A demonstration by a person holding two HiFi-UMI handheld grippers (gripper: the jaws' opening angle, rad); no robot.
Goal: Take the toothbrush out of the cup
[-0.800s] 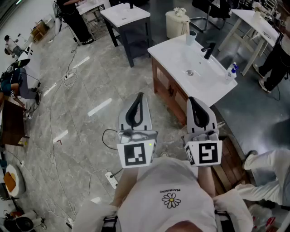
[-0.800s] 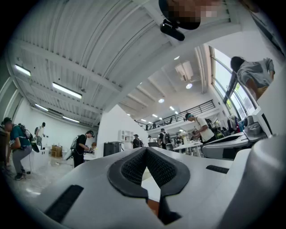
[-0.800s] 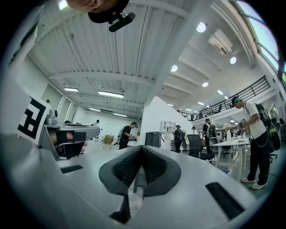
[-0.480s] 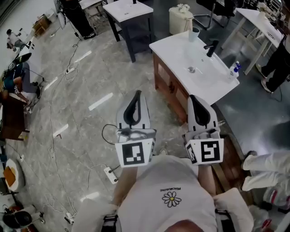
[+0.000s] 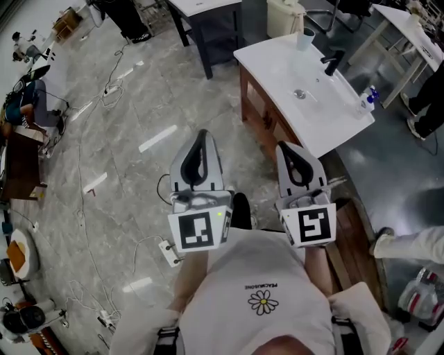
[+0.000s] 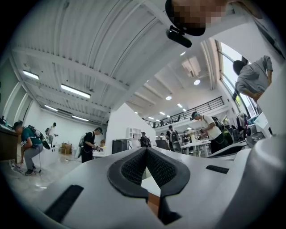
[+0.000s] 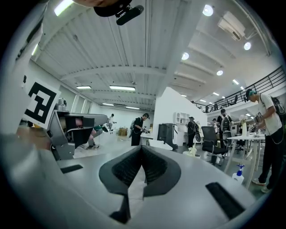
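A pale cup point(image 5: 306, 38) stands at the far end of a white vanity top point(image 5: 274, 66), beyond the basin and the black tap point(image 5: 331, 64). I cannot make out a toothbrush in it from here. My left gripper point(image 5: 200, 134) and right gripper point(image 5: 284, 147) are held side by side in front of my chest, over the floor and well short of the vanity. Both are shut with nothing between the pads. The left gripper view shows its jaws point(image 6: 146, 150) closed against the hall beyond. The right gripper view shows the same for its own jaws point(image 7: 142, 148).
A blue-capped bottle point(image 5: 368, 101) stands at the vanity's right edge. The vanity has a wooden cabinet point(image 5: 267, 121) below. Cables and a power strip point(image 5: 168, 252) lie on the marble floor to the left. A dark table point(image 5: 208, 17) stands behind. Several people work in the hall.
The vanity and floor have shifted in the head view as I step forward; a dark shoe now shows between the grippers. Both grippers stay shut and held side by side.
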